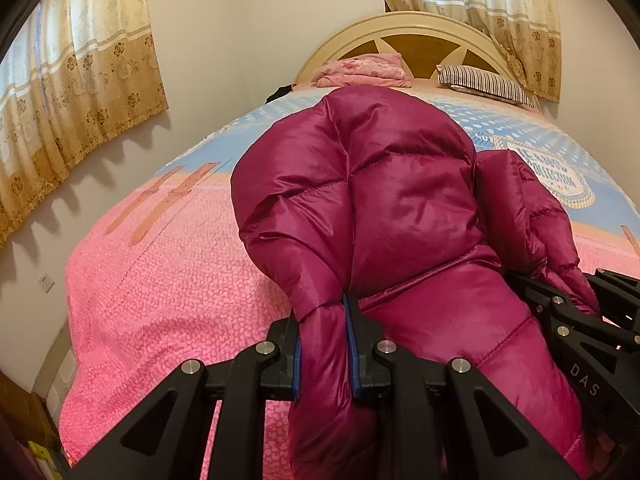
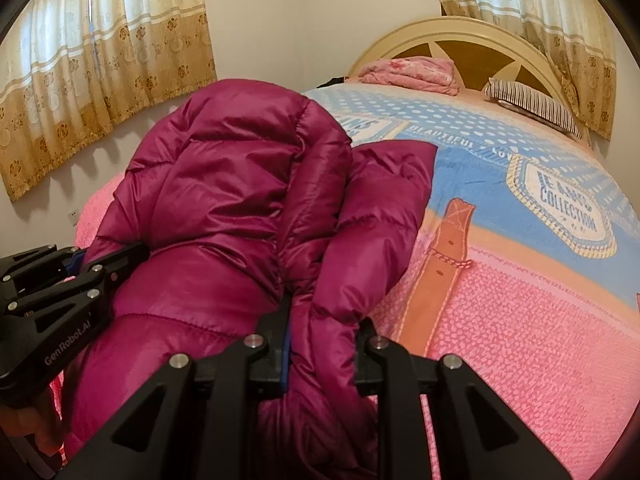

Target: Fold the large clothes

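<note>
One magenta puffer jacket (image 1: 384, 208) is lying bunched on the bed (image 1: 168, 280), its quilted bulk humping up toward the headboard (image 1: 404, 36) while its near edge is hanging in two grippers. The left gripper (image 1: 323, 344) is clamping a thick fold of the jacket between its two blue-padded fingers (image 1: 352, 344), the fabric filling the narrow gap. The right gripper (image 2: 322, 354) is pinching another fold of the same jacket in the same way, its jaws standing close around the cloth. In each wrist view the other gripper is showing at the frame edge, pressed against the jacket's side, so the two are holding the garment near each other along one edge. A hand (image 2: 28, 424) is partly showing under the left gripper in the right view. The bed is wearing one bedspread, pink near the grippers and blue with lettering farther off. By the headboard one folded pink blanket (image 1: 362, 70) and one striped pillow (image 1: 486, 84) are sitting well apart from the jacket. Two curtains are hanging, one on the left wall (image 1: 76, 80) and one behind the headboard (image 1: 496, 8). One wall socket (image 1: 46, 283) is showing below the left curtain.
</note>
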Available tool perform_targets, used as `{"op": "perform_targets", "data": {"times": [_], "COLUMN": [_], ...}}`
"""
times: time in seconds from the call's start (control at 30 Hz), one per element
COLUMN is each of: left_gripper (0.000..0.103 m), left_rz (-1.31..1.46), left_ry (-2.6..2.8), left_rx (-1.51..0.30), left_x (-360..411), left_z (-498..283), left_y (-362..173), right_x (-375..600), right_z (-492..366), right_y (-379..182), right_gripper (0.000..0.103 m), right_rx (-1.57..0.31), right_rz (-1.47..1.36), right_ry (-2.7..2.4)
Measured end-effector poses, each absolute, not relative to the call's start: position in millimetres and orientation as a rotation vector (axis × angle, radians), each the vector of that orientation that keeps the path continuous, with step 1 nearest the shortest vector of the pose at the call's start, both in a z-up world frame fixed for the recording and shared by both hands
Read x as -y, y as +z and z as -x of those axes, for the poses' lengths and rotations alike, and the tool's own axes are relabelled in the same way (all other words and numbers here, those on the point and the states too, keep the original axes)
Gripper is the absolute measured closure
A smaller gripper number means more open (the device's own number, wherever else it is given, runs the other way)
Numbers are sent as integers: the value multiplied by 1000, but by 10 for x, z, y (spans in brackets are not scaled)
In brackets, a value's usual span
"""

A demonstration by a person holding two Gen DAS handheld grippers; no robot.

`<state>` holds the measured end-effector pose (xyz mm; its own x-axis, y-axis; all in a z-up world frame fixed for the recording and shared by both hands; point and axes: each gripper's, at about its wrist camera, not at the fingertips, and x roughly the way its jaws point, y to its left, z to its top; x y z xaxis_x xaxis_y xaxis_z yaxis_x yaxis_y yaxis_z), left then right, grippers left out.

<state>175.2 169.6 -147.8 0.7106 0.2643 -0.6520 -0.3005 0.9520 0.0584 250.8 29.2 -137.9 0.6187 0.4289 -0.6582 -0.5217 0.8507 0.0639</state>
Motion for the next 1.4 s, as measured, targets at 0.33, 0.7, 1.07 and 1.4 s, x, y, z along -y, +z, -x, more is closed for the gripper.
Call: {"op": "perform_targets", "data": {"times": [0.33,0.7,1.07,1.4], "left_gripper": [85,77,66,34], "left_rz": [61,83,73,84], "left_ry": [320,320,334,403], "left_rx": [-732,-779,-779,-766], "left_x": [-1731,-1821,-1818,-1868], "left_z": [-1800,-1889,-1948,-1949], "left_y": [-1555,-1853,-1973,-2071], "right_x": [-322,-306,-249,-254], "right_z": [-2589,-2629,-2678,-2738], "right_y": [-1386,-1579,-1677,-1714], "right_gripper": [82,82,77,66], "right_rx": [-737,-784,-813,-831], "right_rz": [146,142,112,95], "right_ry": [557,553,542,525]}}
